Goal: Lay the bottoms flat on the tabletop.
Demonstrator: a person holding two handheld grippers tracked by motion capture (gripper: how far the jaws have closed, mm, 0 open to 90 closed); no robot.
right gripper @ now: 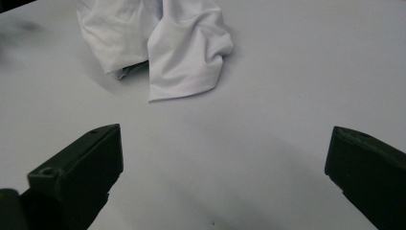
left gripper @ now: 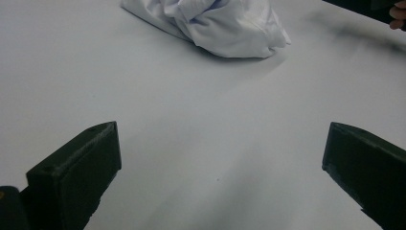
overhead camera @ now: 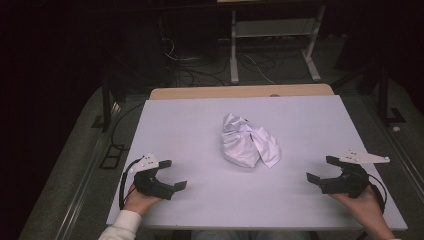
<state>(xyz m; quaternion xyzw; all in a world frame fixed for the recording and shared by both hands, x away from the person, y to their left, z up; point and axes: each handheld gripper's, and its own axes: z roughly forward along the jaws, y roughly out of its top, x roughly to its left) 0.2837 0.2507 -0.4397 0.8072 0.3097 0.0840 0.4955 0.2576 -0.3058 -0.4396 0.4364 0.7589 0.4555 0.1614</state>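
Note:
A crumpled white garment (overhead camera: 248,141) lies in a heap at the middle of the white table (overhead camera: 190,120). My left gripper (overhead camera: 172,174) rests near the front left of the table, held in a hand with a white sleeve, its jaws wide open and holding nothing. My right gripper (overhead camera: 320,168) sits near the front right, also open and holding nothing. In the left gripper view the garment (left gripper: 225,26) lies ahead, well beyond the left gripper (left gripper: 220,163). The right gripper view shows the garment (right gripper: 158,43) with a hemmed flap facing my right gripper (right gripper: 222,165).
The table has bare surface all around the heap. Behind its far wooden edge (overhead camera: 240,92) the floor holds a tangle of cables (overhead camera: 200,67) and a white metal stand (overhead camera: 272,40). The surroundings are dark.

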